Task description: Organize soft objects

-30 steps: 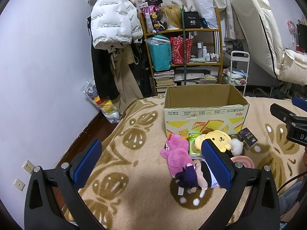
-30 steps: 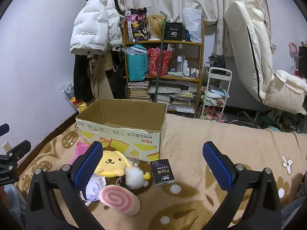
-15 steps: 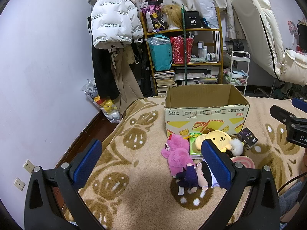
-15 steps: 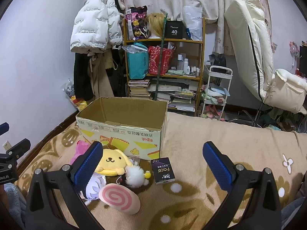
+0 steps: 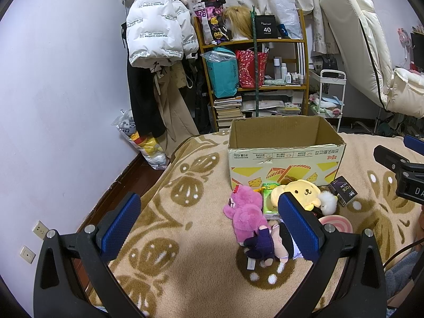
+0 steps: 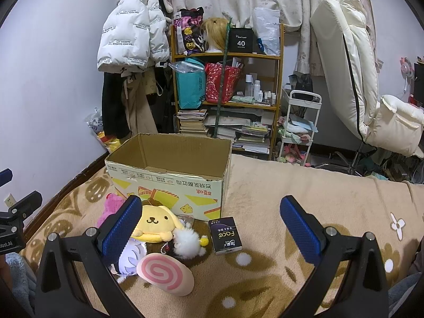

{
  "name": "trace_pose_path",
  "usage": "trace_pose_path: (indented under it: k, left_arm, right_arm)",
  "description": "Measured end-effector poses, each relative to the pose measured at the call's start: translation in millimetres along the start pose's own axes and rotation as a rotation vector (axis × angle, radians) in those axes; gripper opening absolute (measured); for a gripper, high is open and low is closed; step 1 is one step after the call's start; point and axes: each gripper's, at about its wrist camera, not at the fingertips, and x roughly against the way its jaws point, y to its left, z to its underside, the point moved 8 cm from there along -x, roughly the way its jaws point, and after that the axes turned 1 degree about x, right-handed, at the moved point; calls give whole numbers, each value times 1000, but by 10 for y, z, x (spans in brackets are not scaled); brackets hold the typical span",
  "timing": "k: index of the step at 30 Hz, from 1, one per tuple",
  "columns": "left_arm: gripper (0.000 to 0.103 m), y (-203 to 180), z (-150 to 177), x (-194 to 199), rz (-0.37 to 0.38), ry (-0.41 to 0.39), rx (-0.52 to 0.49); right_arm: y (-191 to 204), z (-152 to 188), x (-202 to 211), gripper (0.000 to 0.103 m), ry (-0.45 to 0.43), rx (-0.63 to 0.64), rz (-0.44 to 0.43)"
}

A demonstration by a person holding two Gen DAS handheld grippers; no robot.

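Beige plush blanket (image 6: 304, 185) with brown patterns covers the bed, and on it stands one open cardboard box (image 6: 169, 180), printed with yellow shapes and a line of red characters that appears upside down. The inside of the box shows only bare cardboard.

In front of the box lies a small pile of soft things. I count one pink plush bear (image 5: 245, 212), one yellow dog plush (image 6: 155, 224) with long ears and a small smiling face, one white fluffy pompom (image 6: 186, 241), one doll in dark purple clothes (image 5: 265, 243) lying on its side, and one flat pink cushion with a spiral (image 6: 165, 274). A green packet (image 5: 269, 198) lies between the bear and the dog. One dark small box reading "Face" (image 6: 225, 235) lies just beside the pompom.

There are two tools. The left hand-held gripper (image 5: 209, 228) has its blue pads wide apart and holds nothing; it hangs above the blanket, left of the pile. The right hand-held gripper (image 6: 209, 228) is also spread wide and empty, above the small box.

On the shelf (image 6: 228, 55) behind, a black sign reads "40" (image 6: 241, 43).
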Motion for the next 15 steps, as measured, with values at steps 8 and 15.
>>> trace_pose_path:
  k: [8,15]
  left_arm:
    - [102,67,34,-31,-7,11,2]
    - [102,96,109,-206,-13,76,15]
  right_arm:
    - [0,46,-18,103,10,-3,1]
    - [-14,200,-108,103,68,-23,-2]
